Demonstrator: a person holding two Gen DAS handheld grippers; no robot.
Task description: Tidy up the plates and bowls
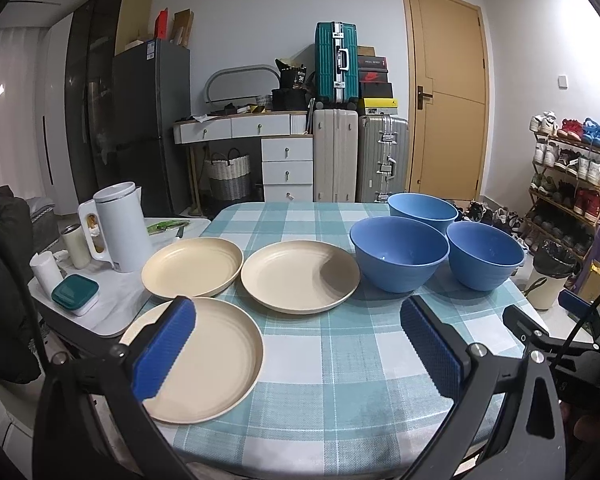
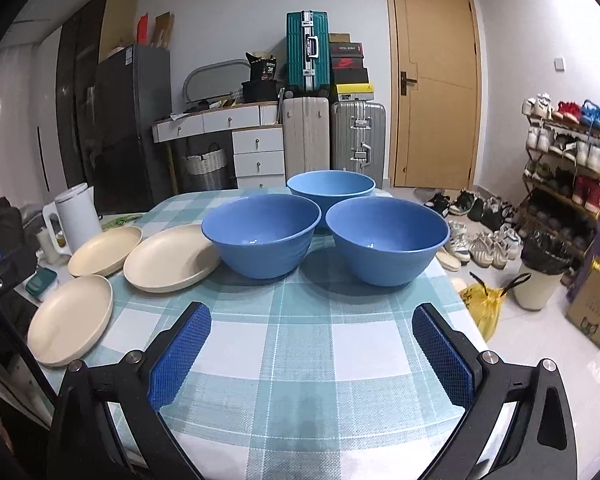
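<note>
Three cream plates are lying separately on the checked surface (image 1: 340, 360), none stacked: the near plate (image 1: 212, 360) toward the left edge, the far-left plate (image 1: 192, 266) behind it, and the middle plate (image 1: 300, 282) beside the bowls. Three blue bowls are standing upright in a cluster to the right, the left bowl (image 2: 261, 234) and right bowl (image 2: 386, 238) in front and the rear bowl (image 2: 331, 187) behind them, so sorting appears not yet begun. The left gripper (image 1: 296, 344) is being held spread wide and empty, one finger hanging over the near plate, probably the first pick. The right gripper (image 2: 311, 354) is likewise released, facing the bowls. A white kettle (image 1: 118, 226) and a teal-lidded box (image 1: 75, 294) are standing just off the left edge, close enough to crowd any plate stack built there.
</note>
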